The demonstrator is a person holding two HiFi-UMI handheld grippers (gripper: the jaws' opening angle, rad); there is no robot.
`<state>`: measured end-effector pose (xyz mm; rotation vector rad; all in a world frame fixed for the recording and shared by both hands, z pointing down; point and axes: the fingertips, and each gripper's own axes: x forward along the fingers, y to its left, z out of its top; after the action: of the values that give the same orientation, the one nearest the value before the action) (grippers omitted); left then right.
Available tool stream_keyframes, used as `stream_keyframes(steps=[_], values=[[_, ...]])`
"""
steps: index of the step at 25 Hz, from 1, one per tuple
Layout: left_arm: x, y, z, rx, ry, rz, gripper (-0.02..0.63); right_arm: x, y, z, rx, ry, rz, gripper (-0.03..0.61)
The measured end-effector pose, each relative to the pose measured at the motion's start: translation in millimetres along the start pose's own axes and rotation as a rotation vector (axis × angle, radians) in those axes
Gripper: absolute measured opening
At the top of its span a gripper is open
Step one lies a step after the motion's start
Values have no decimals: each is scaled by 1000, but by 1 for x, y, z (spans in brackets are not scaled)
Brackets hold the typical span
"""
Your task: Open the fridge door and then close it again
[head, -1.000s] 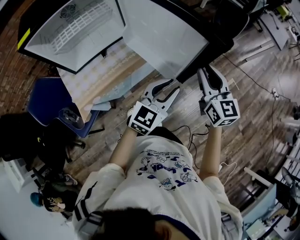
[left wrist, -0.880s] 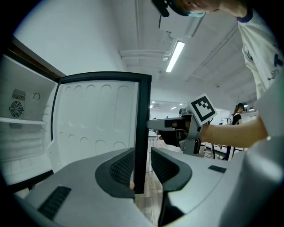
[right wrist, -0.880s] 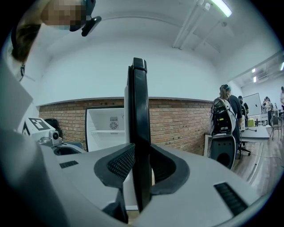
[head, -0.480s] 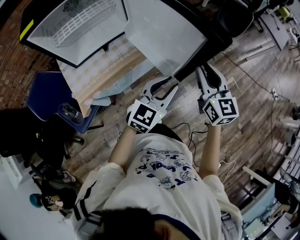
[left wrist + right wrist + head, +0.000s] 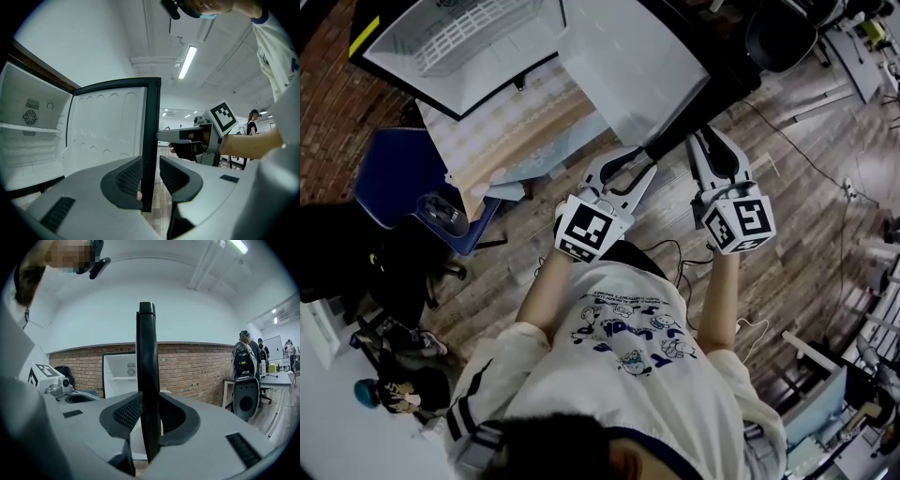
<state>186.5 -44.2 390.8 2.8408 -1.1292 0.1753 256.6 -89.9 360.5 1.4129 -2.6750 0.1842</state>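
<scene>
Two sets of jaws are on one edge. On your left gripper [image 5: 150,174] the jaws stand partly open astride the black free edge of the fridge door [image 5: 108,133]. One pad lies against it and a narrow gap shows at the other, so I judge this a loose straddle rather than a clamp. On your right gripper [image 5: 149,416] the jaws are closed onto the same edge, with both ribbed pads against it.

Both holds sit on the side far from the hinge. In my judgement that placing gives you the most leverage and keeps the door from swinging free.

The door stands wide open, its white inner liner facing the cabinet. The fridge [image 5: 394,70] shows its bare white interior. It appears to rest on a bench [image 5: 511,131] with a pale patterned top.

Count:
- two grippers
- two marker cubes [image 5: 589,228], one on each gripper
- one fridge
- one door
- one wire shelf [image 5: 473,33] inside

The opening step looks complete and closing remains to be done. Watch the loose left hold: it may slip off the edge when you push.
</scene>
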Motion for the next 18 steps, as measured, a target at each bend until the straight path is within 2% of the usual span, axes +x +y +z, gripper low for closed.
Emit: stream_keyframes(steps=[11,18], values=[[-30,8,-7,-9,3,43,110,-2,49,-5,-11,11,67,115],[-48,20,-6,-16,-10,94,110,0,82,-9,-34,9,147,112]])
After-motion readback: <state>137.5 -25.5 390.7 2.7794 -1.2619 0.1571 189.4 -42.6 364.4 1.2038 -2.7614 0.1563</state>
